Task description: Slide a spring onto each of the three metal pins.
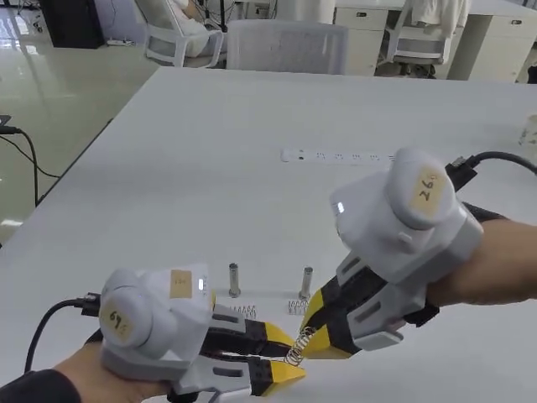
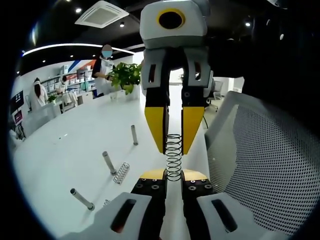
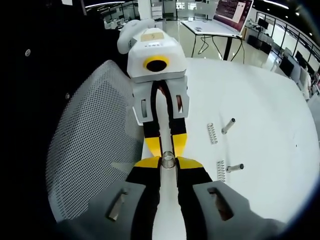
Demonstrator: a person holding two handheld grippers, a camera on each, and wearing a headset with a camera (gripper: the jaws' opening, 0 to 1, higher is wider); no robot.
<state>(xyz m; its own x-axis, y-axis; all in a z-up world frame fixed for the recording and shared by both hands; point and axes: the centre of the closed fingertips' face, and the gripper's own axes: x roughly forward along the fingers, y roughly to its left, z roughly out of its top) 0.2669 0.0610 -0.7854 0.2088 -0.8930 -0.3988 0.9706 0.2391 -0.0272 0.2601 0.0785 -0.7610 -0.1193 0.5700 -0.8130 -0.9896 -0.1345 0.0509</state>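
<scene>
A bare steel spring (image 1: 295, 346) hangs in the air between my two grippers, just above the white table. My left gripper (image 2: 173, 175) is shut on its lower end (image 2: 173, 159). My right gripper (image 2: 173, 142) faces it and is shut on the other end, seen end-on as the spring (image 3: 168, 160) between the right gripper (image 3: 168, 163) tips. Three upright metal pins (image 2: 134, 135) (image 2: 109, 162) (image 2: 81, 199) stand bare to the left. Two pins (image 1: 234, 280) (image 1: 306, 283) show in the head view. Two loose springs (image 3: 212, 133) (image 3: 220, 170) lie beside the pins.
A white power strip (image 1: 340, 156) lies further back on the table (image 1: 210, 168). A mesh-backed chair (image 2: 265, 165) stands at the near table edge. Office chairs (image 1: 285, 46) stand beyond the far edge. People stand at benches in the distance (image 2: 102, 67).
</scene>
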